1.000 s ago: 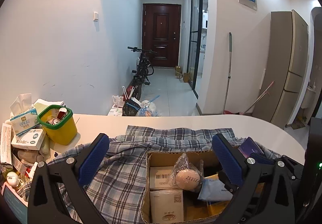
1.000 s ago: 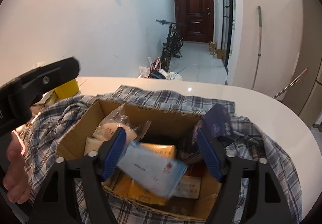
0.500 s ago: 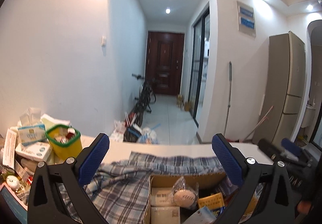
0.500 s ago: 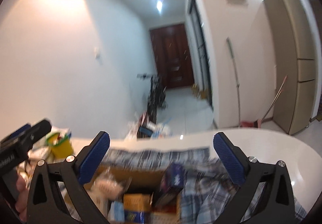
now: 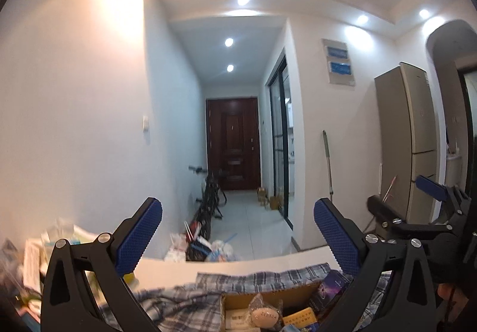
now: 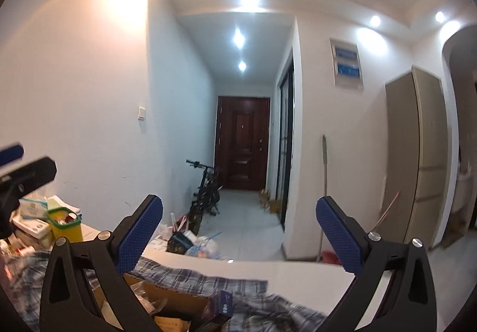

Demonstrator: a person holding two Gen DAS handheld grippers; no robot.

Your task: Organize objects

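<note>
Both tongs now point level above the box at 6 o'clock; the right gripper and left gripper are wide open and empty, the blue packet released, so the packing looks finished.

No legible text on anything.

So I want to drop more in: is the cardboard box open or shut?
Open. The cardboard box has no flap over its top, and a wrapped round item and small packets show inside.

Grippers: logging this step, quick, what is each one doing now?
Left gripper: open, holding nothing.
Right gripper: jaws just opened wide, nothing between them.
</note>
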